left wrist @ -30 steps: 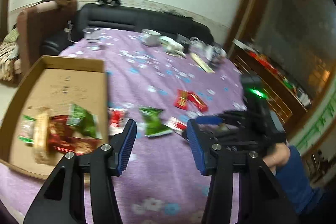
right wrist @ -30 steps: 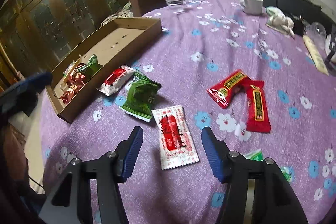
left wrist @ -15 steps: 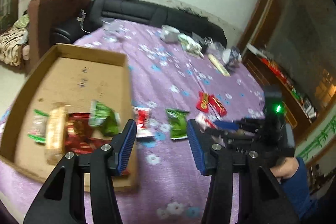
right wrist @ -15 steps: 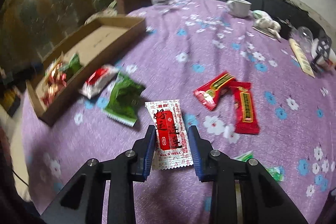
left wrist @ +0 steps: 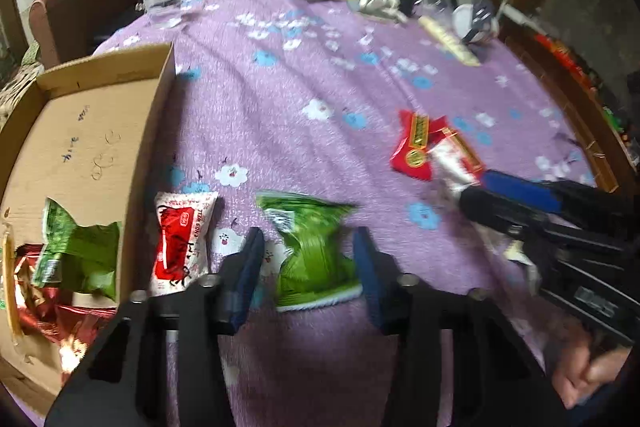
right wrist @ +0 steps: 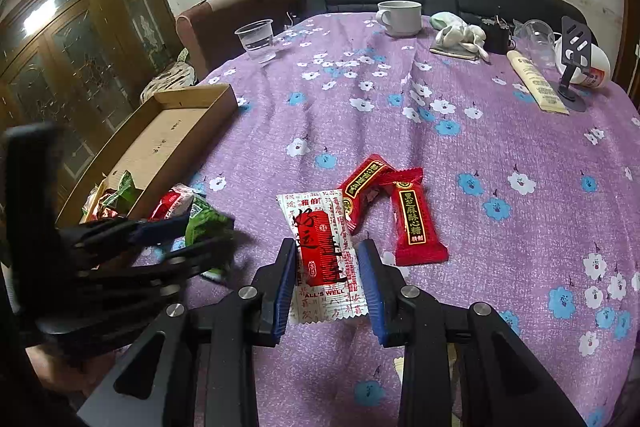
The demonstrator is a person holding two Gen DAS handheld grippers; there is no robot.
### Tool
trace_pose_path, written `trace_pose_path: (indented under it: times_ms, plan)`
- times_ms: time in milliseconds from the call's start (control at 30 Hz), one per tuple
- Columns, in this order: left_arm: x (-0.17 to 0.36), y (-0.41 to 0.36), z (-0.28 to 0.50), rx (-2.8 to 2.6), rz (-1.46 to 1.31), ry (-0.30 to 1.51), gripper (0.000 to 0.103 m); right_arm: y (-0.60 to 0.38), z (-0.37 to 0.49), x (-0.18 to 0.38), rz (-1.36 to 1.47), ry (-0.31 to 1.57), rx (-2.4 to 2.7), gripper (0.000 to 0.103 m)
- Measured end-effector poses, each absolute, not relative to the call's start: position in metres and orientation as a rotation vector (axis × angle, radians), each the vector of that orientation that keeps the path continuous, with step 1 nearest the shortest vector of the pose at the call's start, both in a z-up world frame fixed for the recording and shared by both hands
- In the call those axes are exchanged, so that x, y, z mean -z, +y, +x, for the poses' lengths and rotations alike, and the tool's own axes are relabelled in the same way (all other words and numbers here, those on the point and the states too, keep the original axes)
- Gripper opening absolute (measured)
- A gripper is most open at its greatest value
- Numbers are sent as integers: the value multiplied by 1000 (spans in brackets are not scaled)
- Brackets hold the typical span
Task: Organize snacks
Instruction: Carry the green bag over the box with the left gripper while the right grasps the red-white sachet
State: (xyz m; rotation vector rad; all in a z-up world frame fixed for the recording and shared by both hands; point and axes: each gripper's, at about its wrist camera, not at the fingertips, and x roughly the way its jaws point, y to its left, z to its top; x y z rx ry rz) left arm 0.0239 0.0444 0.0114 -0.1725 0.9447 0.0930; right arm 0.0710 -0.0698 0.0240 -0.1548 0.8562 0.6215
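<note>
My left gripper is open with its jaws on either side of a green snack packet on the purple cloth. A white-and-red packet lies left of it, beside the cardboard box, which holds green and red snacks. My right gripper is shut on a white-and-red packet. Two red bars lie just beyond it. The right gripper also shows in the left wrist view.
At the far side of the table stand a plastic cup, a white mug, a white cloth, a cream tube and a phone stand. A sofa and wooden cabinet lie beyond.
My left gripper has moved forward and down until its jaws straddle the green packet. My right gripper has closed from open onto the white-and-red packet.
</note>
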Motion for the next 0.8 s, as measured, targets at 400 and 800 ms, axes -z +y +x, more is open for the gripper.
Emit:
trace_pose_path:
  times_ms: [400, 800]
  plan:
    - [-31, 61, -16, -43, -244, 872, 27, -66, 63, -29, -142, 828, -647, 32]
    - [-69, 126, -63, -134, -320, 748, 27, -54, 50, -36, -91, 844, -751, 32]
